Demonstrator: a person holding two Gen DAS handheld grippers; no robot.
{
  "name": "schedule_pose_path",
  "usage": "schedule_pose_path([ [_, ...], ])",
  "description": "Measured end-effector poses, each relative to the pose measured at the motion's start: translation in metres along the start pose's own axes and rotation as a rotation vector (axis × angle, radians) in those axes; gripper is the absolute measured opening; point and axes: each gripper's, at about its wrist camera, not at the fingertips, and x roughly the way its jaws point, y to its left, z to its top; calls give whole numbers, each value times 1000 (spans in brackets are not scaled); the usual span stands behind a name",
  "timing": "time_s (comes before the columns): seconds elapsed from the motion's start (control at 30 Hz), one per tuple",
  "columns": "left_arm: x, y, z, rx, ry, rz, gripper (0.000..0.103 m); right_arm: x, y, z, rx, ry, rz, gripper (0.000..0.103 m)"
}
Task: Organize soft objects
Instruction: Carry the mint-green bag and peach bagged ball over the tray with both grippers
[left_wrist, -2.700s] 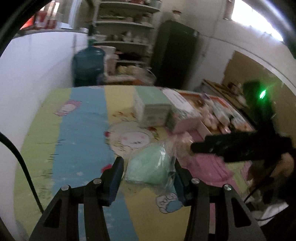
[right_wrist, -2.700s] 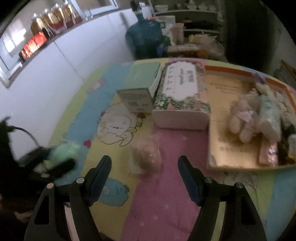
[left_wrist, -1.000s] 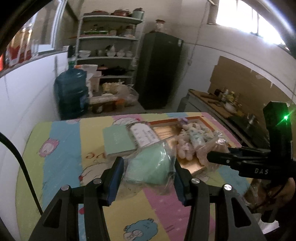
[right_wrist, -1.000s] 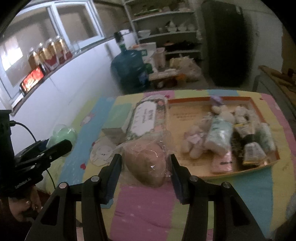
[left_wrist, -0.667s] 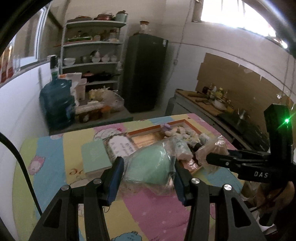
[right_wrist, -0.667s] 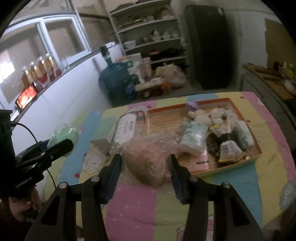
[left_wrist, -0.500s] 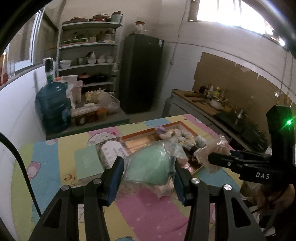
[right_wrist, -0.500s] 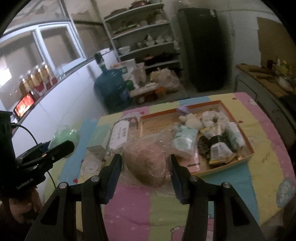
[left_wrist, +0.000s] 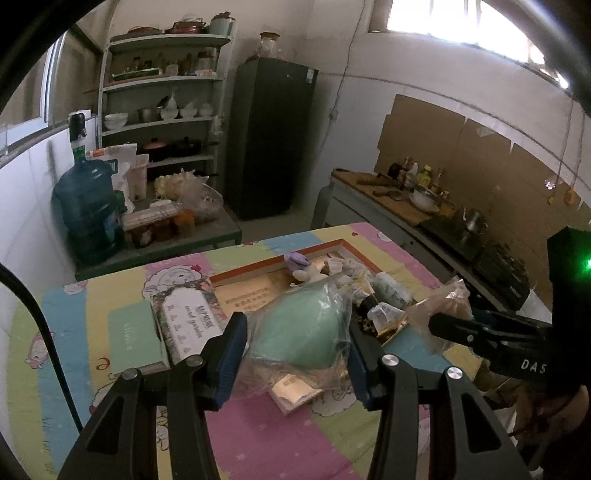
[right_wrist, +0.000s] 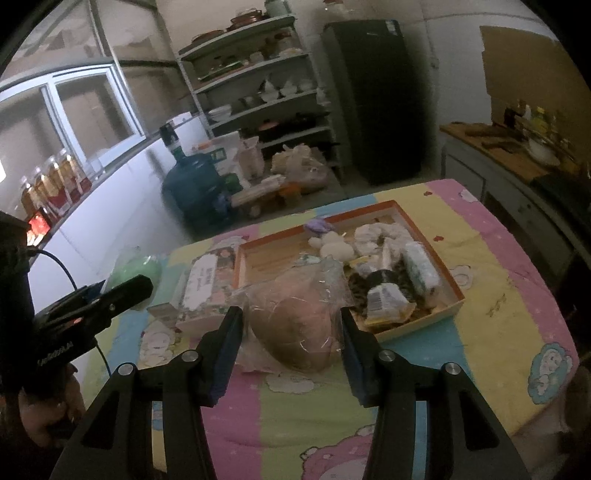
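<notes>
Soft objects in crinkled clear plastic bags fill both grippers: the left gripper is clamped on a rounded mint-green soft lump in a clear bag, and the right gripper is clamped on a rounded pinkish-tan soft lump in a clear bag, each held above the table with the blue pads pressing into the plastic from both sides. Only the left wrist view shows the flat pale-green box fully, lying just beside the floral-patterned tissue box; it also catches the right gripper from the side. Only the right wrist view shows the whole shallow orange-rimmed cardboard tray, heaped with small wrapped and plush items, and a hand under the left gripper's black body. Both views share the pastel striped cartoon-print tablecloth, one blue water jug, one metal shelf rack and one tall dark refrigerator.
</notes>
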Motion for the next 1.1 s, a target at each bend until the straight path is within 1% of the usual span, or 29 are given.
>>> schedule_pose_path([
  [0.2, 8, -11, 7, -8, 5, 17, 51, 2, -18, 3, 18, 4, -1, 52],
  [0.6, 38, -33, 22, -24, 25, 45, 51, 10, -51, 15, 29, 12, 8, 52],
  [0.87, 68, -41, 33, -45, 52, 51, 51, 30, -77, 27, 43, 28, 15, 52],
  [1.1, 96, -39, 43, -65, 67, 68, 51, 51, -90, 38, 33, 48, 33, 52],
])
